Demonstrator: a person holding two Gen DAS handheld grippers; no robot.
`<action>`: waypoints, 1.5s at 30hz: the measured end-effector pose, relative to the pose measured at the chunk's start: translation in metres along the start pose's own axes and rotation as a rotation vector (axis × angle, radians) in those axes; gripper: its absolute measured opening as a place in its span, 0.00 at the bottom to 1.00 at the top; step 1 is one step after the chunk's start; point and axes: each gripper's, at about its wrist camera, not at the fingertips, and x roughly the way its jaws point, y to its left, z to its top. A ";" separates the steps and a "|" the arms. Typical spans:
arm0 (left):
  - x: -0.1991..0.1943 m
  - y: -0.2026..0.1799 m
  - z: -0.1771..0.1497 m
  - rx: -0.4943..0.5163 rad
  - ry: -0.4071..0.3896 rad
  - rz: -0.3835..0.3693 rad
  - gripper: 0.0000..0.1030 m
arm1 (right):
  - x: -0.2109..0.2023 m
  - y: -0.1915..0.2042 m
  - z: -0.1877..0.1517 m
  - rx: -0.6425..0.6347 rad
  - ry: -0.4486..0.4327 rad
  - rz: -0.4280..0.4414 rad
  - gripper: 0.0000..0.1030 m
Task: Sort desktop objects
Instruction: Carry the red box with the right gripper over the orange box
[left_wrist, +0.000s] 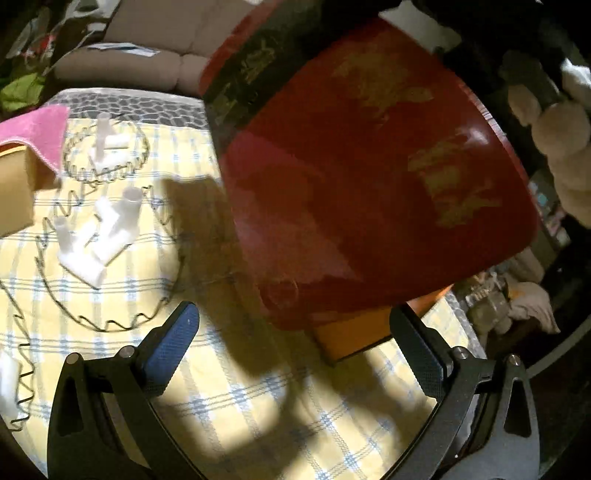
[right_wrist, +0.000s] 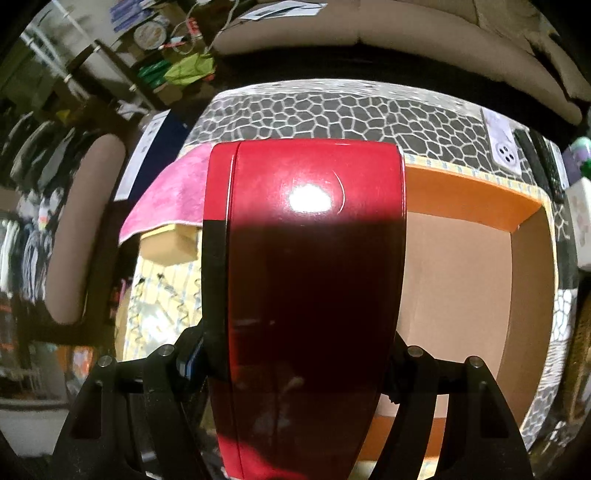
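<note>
Between your right claw (right_wrist: 295, 363) fingers sits a glossy red box (right_wrist: 314, 258), clamped across its narrow sides, one black finger pressed to each side. You hold it above the orange cardboard tray (right_wrist: 476, 199), whose brown floor shows to the right of the box. Left of the box a pink cloth (right_wrist: 173, 192) drapes over a small tan carton (right_wrist: 173, 242). Behind the tray runs a grey cobble-pattern cover (right_wrist: 332, 110) with a white sheet (right_wrist: 504, 142) and a dark remote (right_wrist: 535, 162) at its right end.

Your left claw (left_wrist: 301, 345) is wide, nothing between the blue pad (left_wrist: 171, 343) and the dark pad (left_wrist: 419, 352); it hangs over the yellow plaid cloth (left_wrist: 240, 406) on the table. In the left wrist view the same red box fills the upper right, blurred, gold lettering on its face and a black band along the top edge, off the cloth with its shadow below. A corner of the orange tray peeks out beneath it.

On the plaid cloth to the left lie two wavy wire rings (left_wrist: 110, 258), each ringing a cluster of white plastic tube pieces (left_wrist: 99, 236); the farther ring (left_wrist: 105, 147) sits just beside the pink cloth. A beige sofa (left_wrist: 155, 48) stands beyond the table. Soft cream toy (left_wrist: 561, 147) at far right, blurred.
</note>
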 end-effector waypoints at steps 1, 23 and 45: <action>0.001 0.001 0.002 0.004 -0.005 -0.009 1.00 | -0.001 0.003 -0.001 -0.010 0.010 0.001 0.71; -0.006 -0.086 0.017 0.164 -0.024 -0.148 0.72 | -0.066 -0.056 -0.032 0.113 -0.120 0.137 0.71; 0.077 -0.157 0.020 0.305 0.198 0.004 0.72 | -0.058 -0.220 -0.071 0.361 -0.260 0.384 0.71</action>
